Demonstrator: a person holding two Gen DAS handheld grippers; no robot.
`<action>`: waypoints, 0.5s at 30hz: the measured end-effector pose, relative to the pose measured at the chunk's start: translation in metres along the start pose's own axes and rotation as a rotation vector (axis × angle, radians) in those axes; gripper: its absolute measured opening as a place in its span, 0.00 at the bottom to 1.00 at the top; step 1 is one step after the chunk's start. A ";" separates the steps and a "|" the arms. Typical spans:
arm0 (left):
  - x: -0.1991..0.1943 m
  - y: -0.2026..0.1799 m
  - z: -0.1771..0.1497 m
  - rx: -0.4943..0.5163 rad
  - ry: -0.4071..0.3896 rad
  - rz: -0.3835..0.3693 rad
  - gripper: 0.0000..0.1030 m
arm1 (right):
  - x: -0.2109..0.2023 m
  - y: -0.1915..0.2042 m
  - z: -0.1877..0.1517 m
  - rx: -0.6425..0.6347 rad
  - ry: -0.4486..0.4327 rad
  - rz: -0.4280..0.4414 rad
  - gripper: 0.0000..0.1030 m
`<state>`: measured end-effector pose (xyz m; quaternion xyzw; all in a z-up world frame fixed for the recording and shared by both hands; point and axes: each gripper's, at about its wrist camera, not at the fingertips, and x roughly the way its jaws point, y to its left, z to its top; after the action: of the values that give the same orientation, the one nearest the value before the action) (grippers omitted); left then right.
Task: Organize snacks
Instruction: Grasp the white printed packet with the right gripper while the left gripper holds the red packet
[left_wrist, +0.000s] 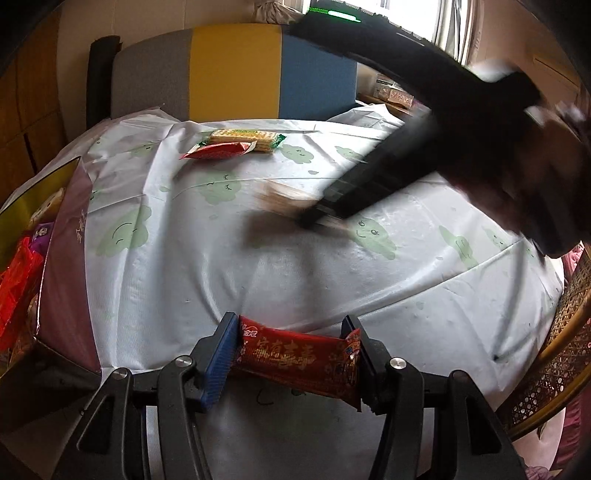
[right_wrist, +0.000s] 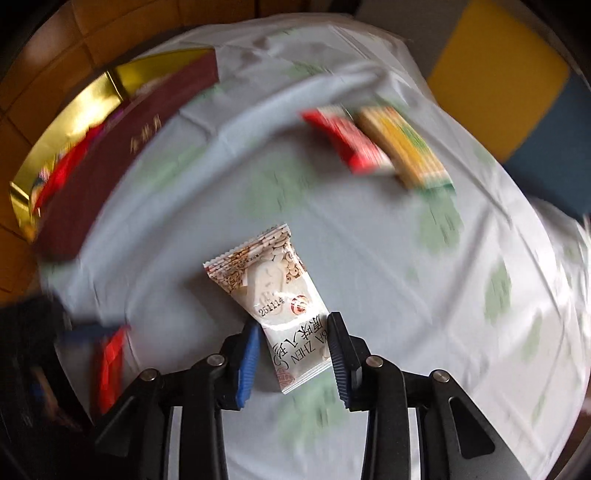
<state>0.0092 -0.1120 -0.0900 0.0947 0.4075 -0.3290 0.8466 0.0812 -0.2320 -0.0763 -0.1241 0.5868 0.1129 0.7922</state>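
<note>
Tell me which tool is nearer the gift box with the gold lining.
Left. The left tool, clamping a red snack packet, sits right beside the gift box. The right tool, around a white snack packet, is farther out mid-table.

The right tool (right_wrist: 293, 354) grips a white snack packet (right_wrist: 275, 295) over the tablecloth (right_wrist: 388, 277).

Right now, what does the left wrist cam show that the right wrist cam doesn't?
Left wrist only: the left tool clamped on a dark red packet in sharp view, plus a window and a wicker chair.
Right wrist only: the right tool closed on a white packet with readable print; the left view shows only a blur there.
Both: the cloud-print tablecloth, a bright red packet beside a cracker packet, the open gift box and a yellow-and-blue backrest.
</note>
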 end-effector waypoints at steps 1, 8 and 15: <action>0.000 -0.001 0.000 0.002 0.000 0.004 0.56 | -0.003 -0.002 -0.010 0.019 -0.007 -0.003 0.35; 0.001 -0.004 0.001 0.011 0.012 0.025 0.56 | -0.007 -0.012 -0.035 0.130 -0.094 0.022 0.36; 0.004 -0.006 0.005 0.016 0.023 0.045 0.57 | -0.007 -0.019 -0.034 0.145 -0.097 0.063 0.49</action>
<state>0.0102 -0.1211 -0.0896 0.1145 0.4125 -0.3117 0.8483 0.0551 -0.2612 -0.0779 -0.0426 0.5579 0.1008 0.8226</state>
